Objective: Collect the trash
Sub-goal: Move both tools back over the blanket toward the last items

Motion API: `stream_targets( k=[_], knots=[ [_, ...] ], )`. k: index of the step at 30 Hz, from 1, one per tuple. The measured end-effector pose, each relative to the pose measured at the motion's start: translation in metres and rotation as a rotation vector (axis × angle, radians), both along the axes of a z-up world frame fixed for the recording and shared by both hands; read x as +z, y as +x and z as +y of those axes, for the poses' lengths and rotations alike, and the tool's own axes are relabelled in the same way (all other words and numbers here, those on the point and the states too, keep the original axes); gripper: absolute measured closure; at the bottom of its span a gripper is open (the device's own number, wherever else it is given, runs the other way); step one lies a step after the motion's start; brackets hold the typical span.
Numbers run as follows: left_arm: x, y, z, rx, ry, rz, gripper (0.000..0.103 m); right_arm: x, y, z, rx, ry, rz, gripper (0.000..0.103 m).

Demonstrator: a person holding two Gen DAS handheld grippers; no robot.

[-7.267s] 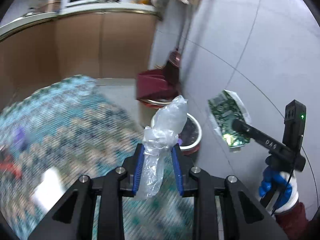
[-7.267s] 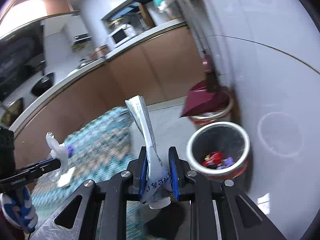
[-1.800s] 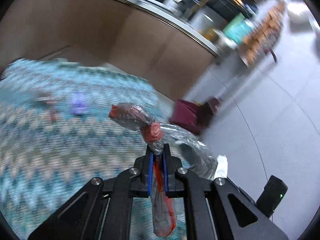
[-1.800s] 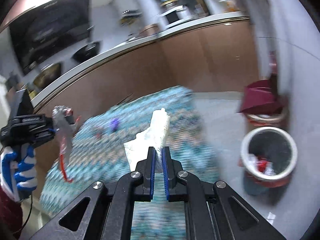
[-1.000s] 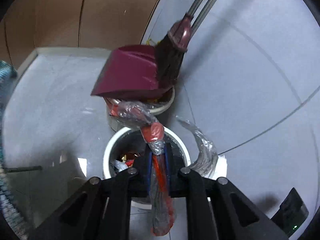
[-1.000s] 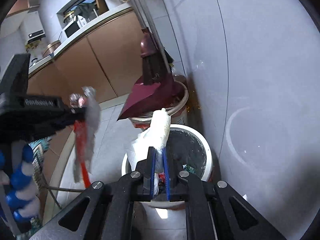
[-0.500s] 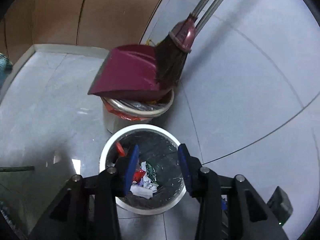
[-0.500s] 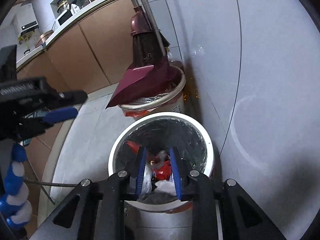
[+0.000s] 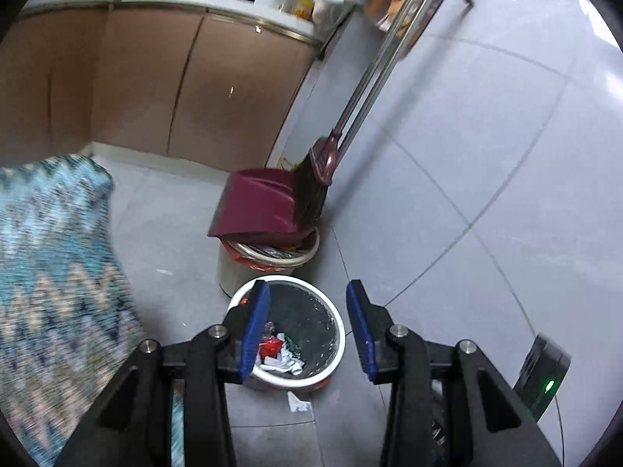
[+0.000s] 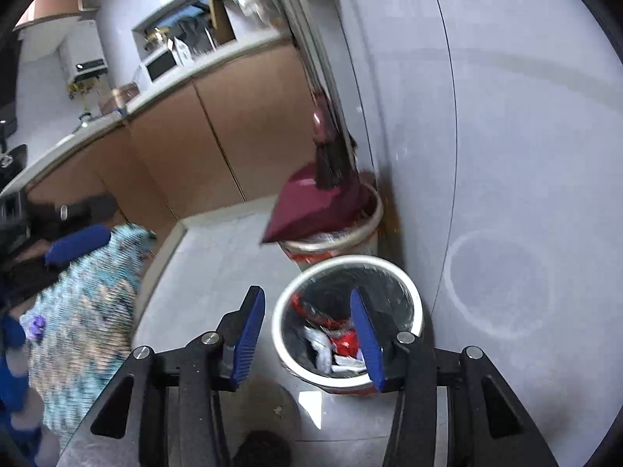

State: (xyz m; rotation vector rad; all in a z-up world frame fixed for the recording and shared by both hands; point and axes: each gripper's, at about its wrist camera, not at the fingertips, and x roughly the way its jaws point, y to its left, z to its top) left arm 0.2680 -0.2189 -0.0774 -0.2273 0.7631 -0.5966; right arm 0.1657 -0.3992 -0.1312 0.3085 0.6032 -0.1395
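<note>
Left gripper (image 9: 307,325): your jaws stand apart, nothing between them
Right gripper (image 10: 307,340): your jaws are opening, nothing between them
Trash (image 9: 278,354): inside the white bin (image 9: 338,354)
Room: wall (image 9: 486,155) close right of bin, patterned cloth (image 9: 54,280) left

A pale grey tiled floor (image 9: 163,233) carries a round white-rimmed waste bin with a dark liner (image 9: 338,344), with crumpled red and white wrappers (image 9: 278,354) inside, and just behind it stands a second, cream bin (image 9: 233,272) with a maroon plastic dustpan (image 9: 259,206) lying across its rim. A small white scrap of paper (image 9: 298,402) lies on the tiles just in front of the white-rimmed bin. To the left, a blue and beige zigzag-patterned cloth surface (image 9: 50,272) shows, blurred, with a small purple scrap (image 10: 37,325) lying on it in the right wrist view.
</note>
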Motion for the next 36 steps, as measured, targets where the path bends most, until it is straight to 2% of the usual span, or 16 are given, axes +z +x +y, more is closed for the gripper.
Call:
stream_targets(
  k=[3, 5, 8, 10, 15, 27, 36],
  knots=[
    [0.022, -0.027, 0.027, 0.027, 0.006, -0.053, 0.064, 0.031, -0.017, 0.021, 0.021, -0.032, -0.053, 0.052],
    [0.039, -0.051, 0.05, 0.068, 0.024, -0.108, 0.059, 0.05, -0.03, 0.034, 0.037, -0.054, -0.084, 0.048],
    [0.057, -0.083, 0.085, 0.14, 0.053, -0.182, 0.05, 0.075, -0.05, 0.056, 0.062, -0.092, -0.128, 0.036],
    [0.066, -0.105, 0.109, 0.192, 0.075, -0.218, 0.048, 0.089, -0.063, 0.07, 0.076, -0.114, -0.152, 0.024],
    [0.08, -0.145, 0.149, 0.282, 0.123, -0.271, 0.046, 0.112, -0.093, 0.097, 0.109, -0.157, -0.185, 0.0],
    [0.097, -0.23, 0.181, 0.356, 0.165, -0.398, 0.036, 0.139, -0.153, 0.11, 0.126, -0.155, -0.267, 0.0],
    [0.105, -0.26, 0.207, 0.412, 0.199, -0.452, 0.033, 0.145, -0.165, 0.135, 0.217, -0.155, -0.312, 0.0]
  ],
)
